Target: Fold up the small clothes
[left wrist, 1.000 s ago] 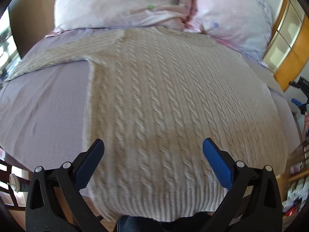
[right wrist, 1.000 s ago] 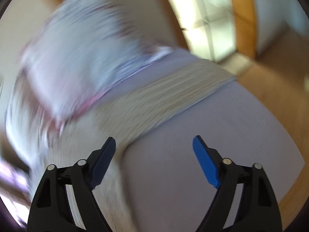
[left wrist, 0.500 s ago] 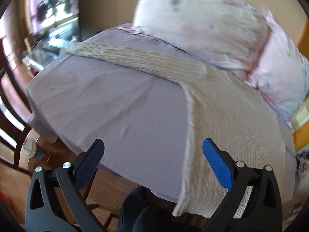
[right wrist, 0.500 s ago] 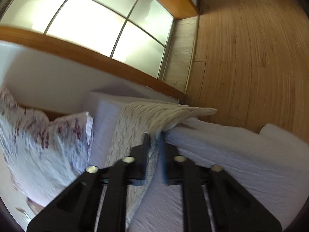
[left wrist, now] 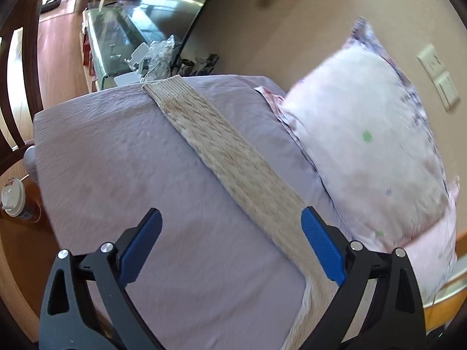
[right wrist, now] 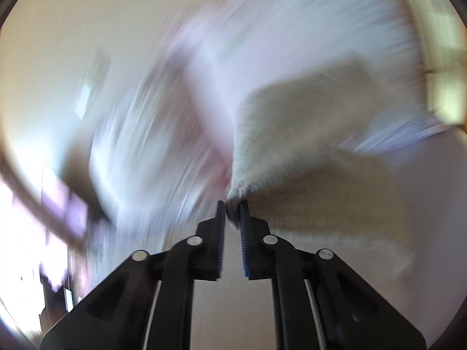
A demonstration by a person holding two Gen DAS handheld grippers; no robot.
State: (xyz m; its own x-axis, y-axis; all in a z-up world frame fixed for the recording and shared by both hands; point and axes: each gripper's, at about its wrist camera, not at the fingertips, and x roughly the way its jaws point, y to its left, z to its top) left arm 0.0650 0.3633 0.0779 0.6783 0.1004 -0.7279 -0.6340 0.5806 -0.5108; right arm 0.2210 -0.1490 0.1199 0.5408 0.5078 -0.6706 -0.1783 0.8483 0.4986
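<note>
A beige cable-knit sweater lies on a lilac bed. In the left wrist view its left sleeve (left wrist: 233, 163) stretches flat across the sheet toward the far corner. My left gripper (left wrist: 230, 245) is open and empty, hovering over the sleeve near the shoulder. In the blurred right wrist view my right gripper (right wrist: 232, 207) is shut on the end of the other sleeve (right wrist: 294, 143) and holds it lifted above the bed.
A floral pillow (left wrist: 367, 145) lies at the head of the bed (left wrist: 116, 175). A glass-topped cabinet (left wrist: 128, 38) with clutter stands beyond the far corner. A lidded cup (left wrist: 13, 195) stands by the bed's left edge. Dark wooden chair rails (left wrist: 17, 58) are at left.
My left gripper swung left from the sweater's body to its left sleeve, still open. My right gripper closed on the right sleeve end and lifted it, swinging fast.
</note>
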